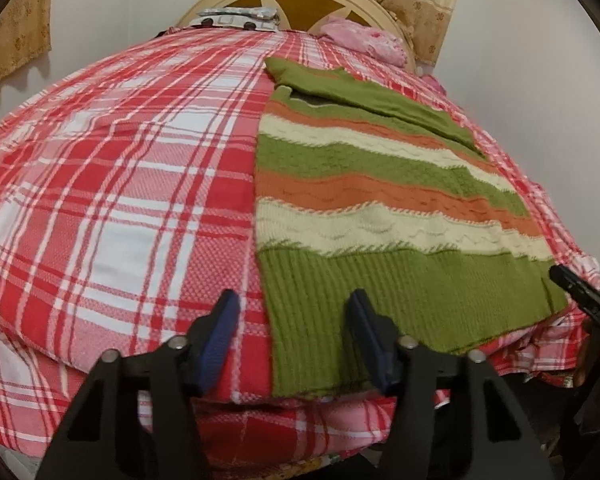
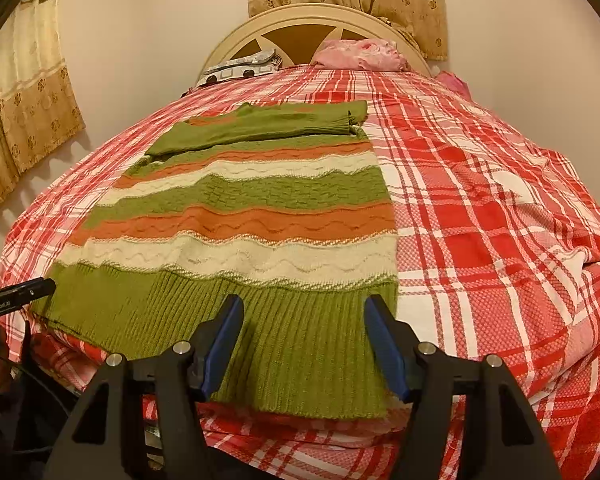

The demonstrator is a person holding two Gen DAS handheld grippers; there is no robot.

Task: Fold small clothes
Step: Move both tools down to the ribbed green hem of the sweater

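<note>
Here, in the left wrist view, the left gripper is released, its blue pads spread apart and holding nothing; it hovers at the near edge of the bed. The striped sweater lies flat ahead, its left ribbed hem corner between the two fingers, with one green sleeve folded across the far end. The right gripper's tip shows far to the right, near the other hem corner. In the right wrist view, the right gripper is likewise released and empty, poised over the ribbed hem with the right hem corner just beside its right finger; the sweater body extends directly ahead. The sleeves appear already folded in, so the step in hand is probably the lengthwise fold. The next move calls for each gripper to descend, pinch its hem corner, and carry the hem forward toward the collar end together.
</note>
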